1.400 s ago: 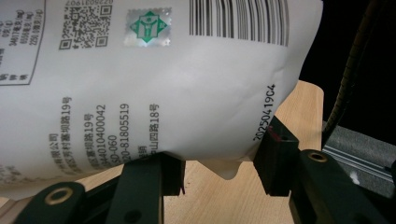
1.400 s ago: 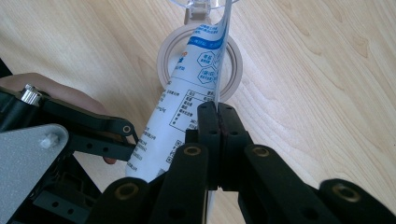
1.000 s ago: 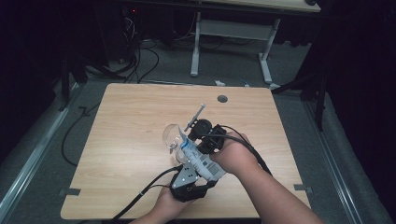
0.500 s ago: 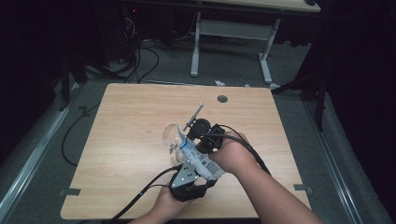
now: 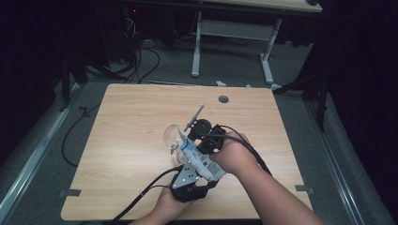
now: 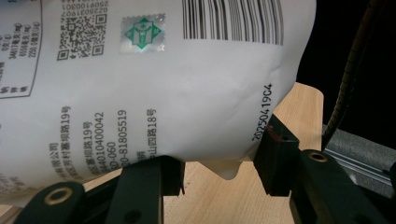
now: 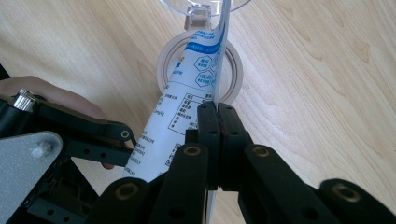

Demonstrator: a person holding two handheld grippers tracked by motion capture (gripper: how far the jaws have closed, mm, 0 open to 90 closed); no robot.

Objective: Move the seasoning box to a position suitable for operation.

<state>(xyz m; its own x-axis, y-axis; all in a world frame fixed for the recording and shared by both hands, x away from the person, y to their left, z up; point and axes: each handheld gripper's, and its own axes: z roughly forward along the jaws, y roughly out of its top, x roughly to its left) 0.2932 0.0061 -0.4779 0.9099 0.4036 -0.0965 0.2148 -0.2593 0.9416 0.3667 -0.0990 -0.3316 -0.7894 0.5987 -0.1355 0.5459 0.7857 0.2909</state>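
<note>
White pouch sits at lower centre of the frame, tilted over a glass on the tabletop. Left tool, reaching up from the bottom edge, grasps its body; right tool, angled in from the lower right, is clenched on its edge.

Left gripper: black angular jaws, brass-ringed pivot holes, small red mark on one pad, ribbed dark cable alongside. Grey three-cornered plate on top, black cable trailing off table edge. Right gripper: black linked arms, brass-ringed pivot holes, black cable. Forearms bare, no sleeves.
</note>
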